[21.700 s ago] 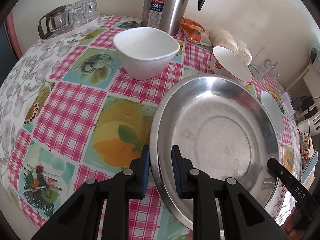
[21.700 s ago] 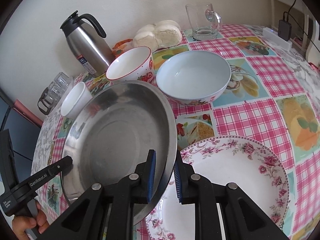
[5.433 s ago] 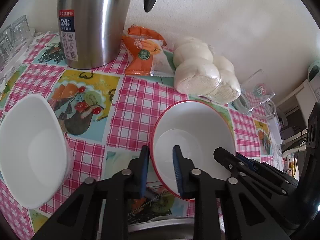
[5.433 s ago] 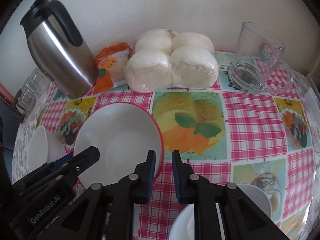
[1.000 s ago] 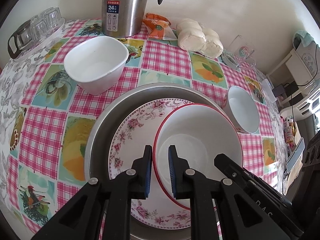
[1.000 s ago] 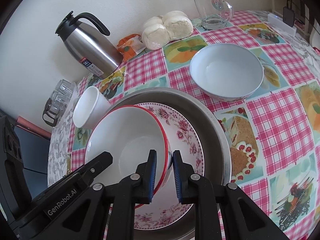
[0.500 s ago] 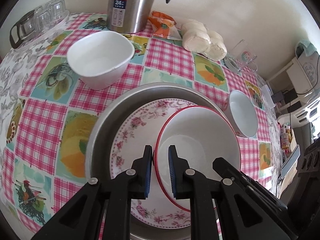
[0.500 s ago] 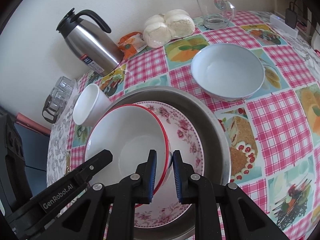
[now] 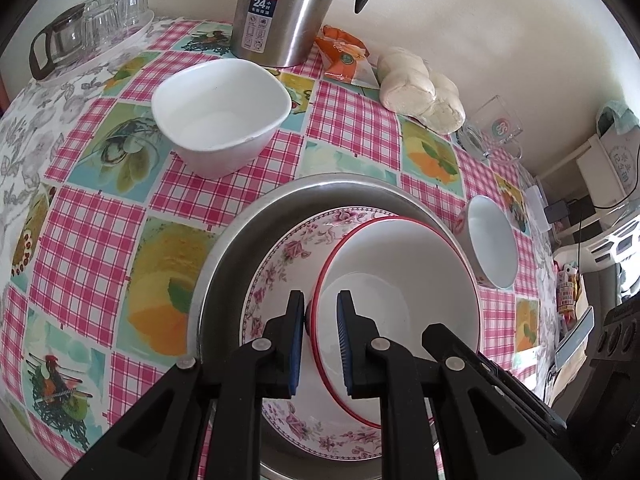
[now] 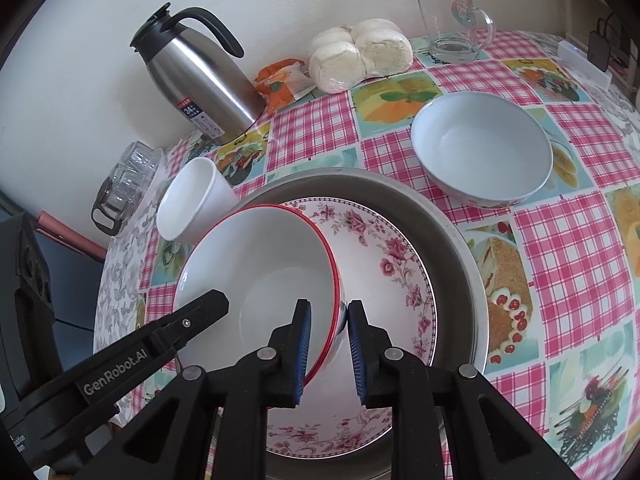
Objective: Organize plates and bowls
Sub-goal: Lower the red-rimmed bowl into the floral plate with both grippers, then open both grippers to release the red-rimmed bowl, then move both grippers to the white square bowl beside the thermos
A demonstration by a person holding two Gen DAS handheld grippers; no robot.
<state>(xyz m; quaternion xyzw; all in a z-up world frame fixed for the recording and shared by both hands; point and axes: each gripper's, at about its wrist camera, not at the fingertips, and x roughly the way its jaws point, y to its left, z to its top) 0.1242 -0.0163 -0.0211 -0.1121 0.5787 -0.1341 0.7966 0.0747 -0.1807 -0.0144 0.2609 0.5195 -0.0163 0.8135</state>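
Observation:
A white bowl with a red rim rests tilted on the floral plate, which lies in the steel basin. My left gripper is shut on the bowl's left rim. My right gripper straddles the opposite rim. Its jaws are opening, and a sliver of space shows beside the outer pad. A white square bowl and a pale blue bowl stand on the checked tablecloth.
At the back by the wall stand a steel thermos jug, an orange snack packet, wrapped buns and a glass mug. A tray of glasses sits far left. The table edge runs along the right.
Both grippers carried the red-rimmed bowl from the table near the buns onto the floral plate in the basin. In the last second the right jaws have widened slightly.

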